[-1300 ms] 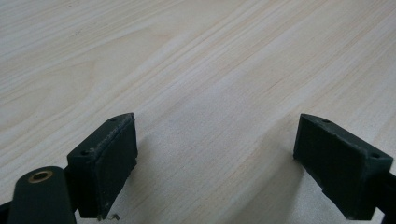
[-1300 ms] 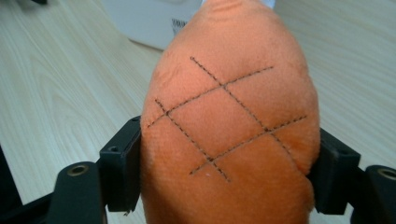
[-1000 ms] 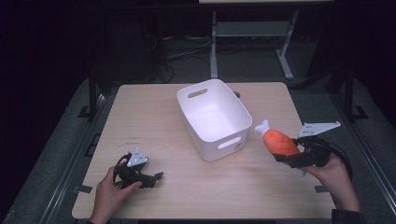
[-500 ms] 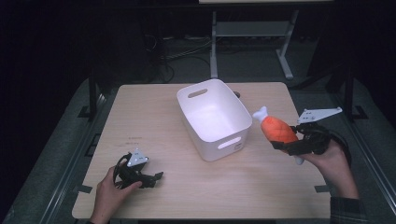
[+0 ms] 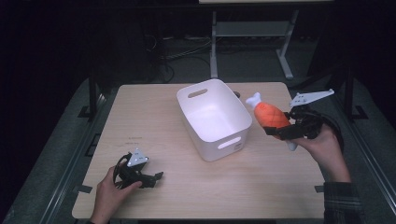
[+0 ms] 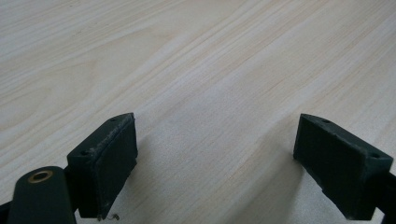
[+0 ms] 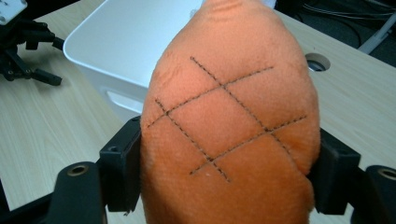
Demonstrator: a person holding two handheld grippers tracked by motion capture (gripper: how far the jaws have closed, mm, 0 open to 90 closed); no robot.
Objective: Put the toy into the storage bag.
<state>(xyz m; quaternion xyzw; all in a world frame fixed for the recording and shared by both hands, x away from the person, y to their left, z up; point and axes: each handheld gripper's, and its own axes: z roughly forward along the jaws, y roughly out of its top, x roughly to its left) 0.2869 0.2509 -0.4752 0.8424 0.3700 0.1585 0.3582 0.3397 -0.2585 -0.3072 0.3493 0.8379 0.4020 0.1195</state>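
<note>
The orange plush drumstick (image 5: pixel 271 115) hangs in the air just right of the white bin (image 5: pixel 214 117), its white bone end pointing up and toward the bin's far right corner, its fat body pinched between the jaws of the right gripper (image 5: pixel 286 132). In the right gripper view the soft toy (image 7: pixel 229 121) bulges out past both black pads (a firm squeeze, judging by how the stitched fabric swells around them), with the bin's rim (image 7: pixel 88 56) low and to the left behind it. The job in hand looks like carrying the toy over the rim and dropping it inside. To do that well, lift enough that the dangling lower end clears the near wall, bring the body over the bin's open middle rather than its edge, and only then part the jaws. The left gripper (image 5: pixel 148 178) rests on the wooden table (image 5: pixel 154 116) at the near left, well apart from the bin, its jaws spread wide over bare wood (image 6: pixel 210 116).
</note>
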